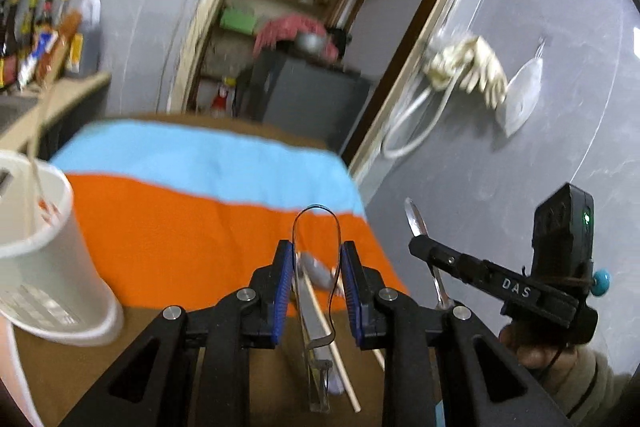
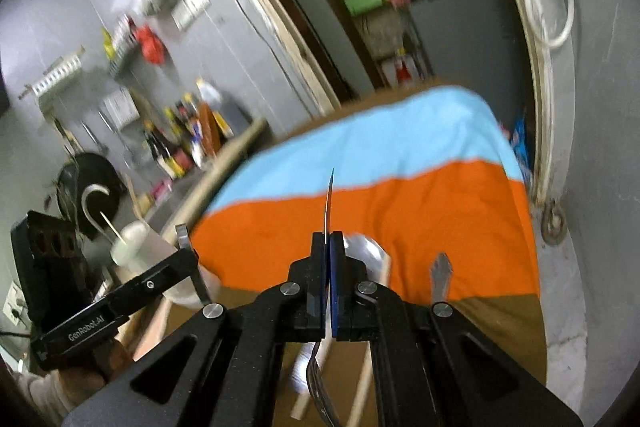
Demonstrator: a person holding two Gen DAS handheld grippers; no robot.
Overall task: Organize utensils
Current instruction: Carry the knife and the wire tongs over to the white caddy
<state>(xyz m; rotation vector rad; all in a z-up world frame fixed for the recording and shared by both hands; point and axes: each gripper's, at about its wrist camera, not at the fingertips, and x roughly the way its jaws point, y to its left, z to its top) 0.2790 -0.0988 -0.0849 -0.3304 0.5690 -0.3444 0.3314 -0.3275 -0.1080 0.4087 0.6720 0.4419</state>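
Left gripper is clamping a clear plastic utensil with a dark-edged loop, its looped end rising above the blue pads and its handle running down between the arms; what kind of utensil it is cannot be told. Right gripper is pinching a thin metal utensil, seen edge-on, with jaws fully closed on it; fork-like tines are showing below the pads, and in the left wrist view the same piece is appearing as a shiny handle sticking up from that gripper's tip. A white plastic cup is standing on the counter at the left, holding a thin wooden stick. An orange and blue cloth is covering the far part of the brown counter. Wooden chopsticks and a grey spoon-like piece are lying on the counter under the left gripper. A metal utensil handle is lying at the cloth's near edge in the right wrist view. Bottles are standing on a far ledge. A hand is gripping the right gripper's handle.
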